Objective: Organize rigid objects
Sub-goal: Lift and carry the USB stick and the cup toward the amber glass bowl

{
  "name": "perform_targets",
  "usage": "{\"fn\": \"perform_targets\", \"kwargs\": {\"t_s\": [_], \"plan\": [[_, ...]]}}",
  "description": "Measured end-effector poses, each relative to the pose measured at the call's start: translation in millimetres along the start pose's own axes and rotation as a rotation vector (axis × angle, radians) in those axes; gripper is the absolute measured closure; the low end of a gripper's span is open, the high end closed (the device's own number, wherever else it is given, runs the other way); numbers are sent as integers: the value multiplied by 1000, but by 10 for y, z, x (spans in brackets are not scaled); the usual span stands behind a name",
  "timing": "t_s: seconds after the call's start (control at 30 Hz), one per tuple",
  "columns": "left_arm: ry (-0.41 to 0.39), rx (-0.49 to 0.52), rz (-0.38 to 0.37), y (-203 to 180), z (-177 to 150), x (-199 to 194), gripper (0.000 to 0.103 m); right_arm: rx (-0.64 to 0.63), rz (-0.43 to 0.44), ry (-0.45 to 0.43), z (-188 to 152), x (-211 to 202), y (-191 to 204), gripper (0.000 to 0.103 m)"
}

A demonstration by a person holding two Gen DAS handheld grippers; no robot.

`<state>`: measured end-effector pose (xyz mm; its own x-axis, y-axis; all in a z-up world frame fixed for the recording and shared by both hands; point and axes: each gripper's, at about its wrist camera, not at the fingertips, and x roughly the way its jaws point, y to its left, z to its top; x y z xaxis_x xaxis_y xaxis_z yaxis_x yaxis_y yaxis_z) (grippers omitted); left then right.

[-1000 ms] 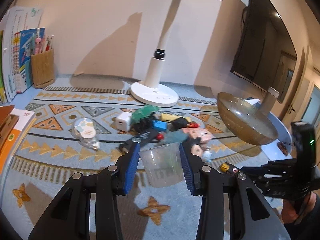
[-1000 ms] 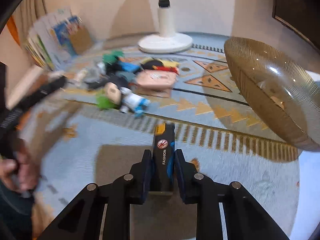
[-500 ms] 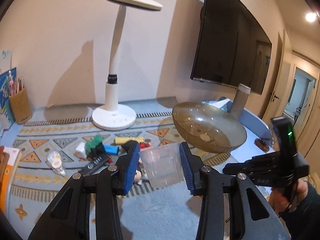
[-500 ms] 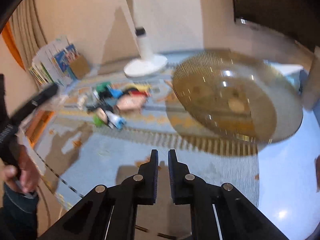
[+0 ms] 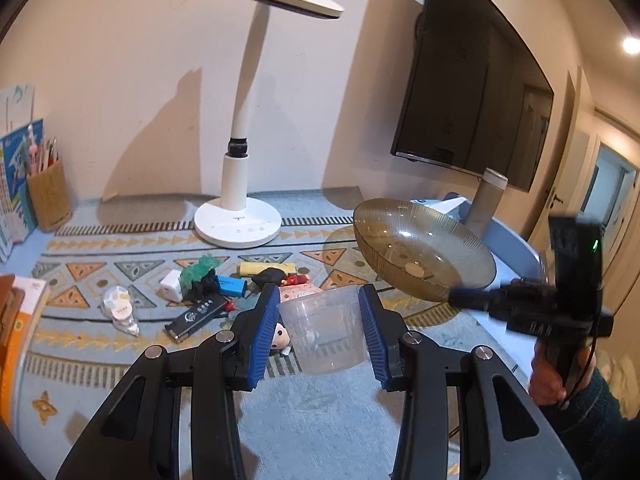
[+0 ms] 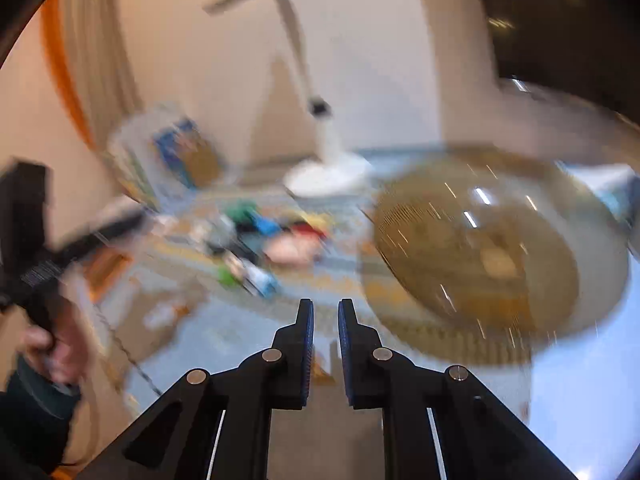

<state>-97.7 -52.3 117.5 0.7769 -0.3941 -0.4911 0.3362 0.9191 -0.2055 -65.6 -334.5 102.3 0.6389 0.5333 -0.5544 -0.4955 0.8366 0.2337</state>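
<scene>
One clear cup [image 5: 324,330] in left claw [image 5: 319,332] — one amber bowl [image 5: 424,256].

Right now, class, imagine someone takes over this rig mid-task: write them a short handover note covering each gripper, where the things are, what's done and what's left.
Left gripper: shut on the clear plastic cup, held upright above the mat.
Right gripper: nearly shut and holds nothing; its view is motion-blurred.
Amber glass bowl: at the right edge of the mat, nothing inside it.
Small items: still piled mid-mat, among them the white charger, black lighter, yellow block and doll head.
Done: cup picked up.
Left: the whole pile remains to be sorted; neither cup nor bowl holds anything yet.
</scene>
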Motion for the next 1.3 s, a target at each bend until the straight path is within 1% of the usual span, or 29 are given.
{"fn": "perform_targets", "kwargs": {"t_s": [0.03,0.07,0.13,0.2,0.3,0.37,0.4,0.43,0.47,0.53,0.63,0.7,0.73,0.8,0.87,0.9,0.93,1.03,1.1,1.13,1.23,1.3], "plan": [[1,1,1,-4,-3,-10,65,-8,0,0,69,28,33,88],[0,12,5,-15,-11,-46,65,-6,1,26,113,76,78,88],[-11,34,8,-33,-28,-135,65,-18,4,69,84,67,151,88],[-19,36,11,-13,-50,-206,65,-42,-53,131,-90,-42,196,88],[-12,-10,3,92,-122,-253,65,-33,-130,191,-424,-274,165,87],[-9,-32,6,140,-189,-269,65,6,-164,230,-711,-462,85,79],[-9,-39,5,151,-219,-277,65,22,-180,243,-835,-545,43,68],[-6,-47,1,154,-253,-277,65,42,-195,256,-961,-626,-2,52],[-1,-52,-4,149,-282,-274,65,66,-210,267,-1091,-708,-39,48],[4,-51,-8,122,-326,-270,65,106,-225,289,-1277,-801,-102,48],[15,-46,-23,54,-372,-245,65,139,-220,321,-1454,-820,-141,48],[23,-44,-30,9,-395,-227,65,122,-238,343,-1504,-778,-112,48],[26,-42,-32,-6,-404,-225,65,98,-250,340,-1505,-774,-82,48],[29,-36,-32,-35,-412,-226,65,65,-266,365,-1467,-701,-27,48],[28,-30,-28,-58,-411,-245,65,3,-329,394,-1452,-624,43,55],[25,-29,-27,-63,-407,-256,65,-18,-327,399,-1440,-608,79,62],[20,-27,-26,-67,-404,-269,65,-21,-303,404,-1427,-599,103,76],[18,-26,-22,-65,-388,-271,65,-23,-307,414,-1397,-572,133,78],[19,-30,-24,-55,-379,-259,65,33,-276,402,-1352,-561,72,79],[21,-32,-25,-53,-373,-250,65,50,-277,387,-1321,-567,46,79],[25,-25,-28,-71,-340,-226,65,89,-269,322,-1164,-649,11,80],[24,-14,-33,-95,-278,-199,65,110,-258,270,-1000,-740,-29,81]]}}
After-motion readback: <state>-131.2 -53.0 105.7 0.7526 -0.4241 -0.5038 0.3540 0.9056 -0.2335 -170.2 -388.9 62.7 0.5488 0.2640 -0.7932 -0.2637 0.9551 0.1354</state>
